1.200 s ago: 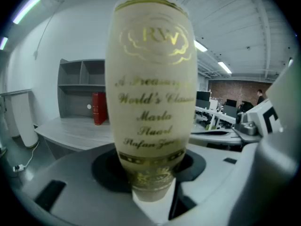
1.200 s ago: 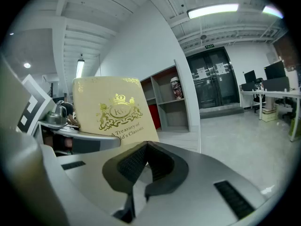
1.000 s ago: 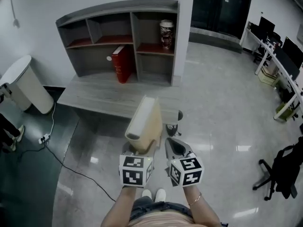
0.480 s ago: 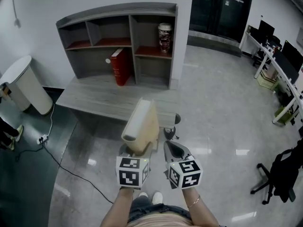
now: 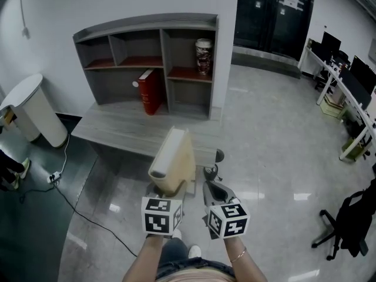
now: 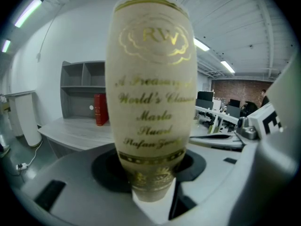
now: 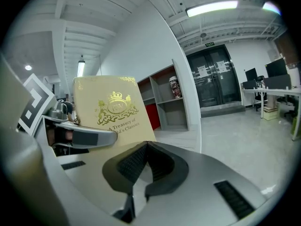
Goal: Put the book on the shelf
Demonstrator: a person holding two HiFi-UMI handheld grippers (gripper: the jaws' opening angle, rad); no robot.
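Compared with a second ago, the cream book [image 5: 173, 160] stays upright in the left gripper [image 5: 170, 187], jaws clamped on its lower end. Both grippers sit slightly lower in the head view. The right gripper [image 5: 214, 187], just beside it, has its jaws together on nothing. The shelf [image 5: 164, 57] stands well ahead of both grippers, beyond the desk [image 5: 129, 131]. The book's foot is hidden between the jaws, and its spine lettering is only partly legible.

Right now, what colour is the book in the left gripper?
Cream book, gold lettering; best in the left gripper view.
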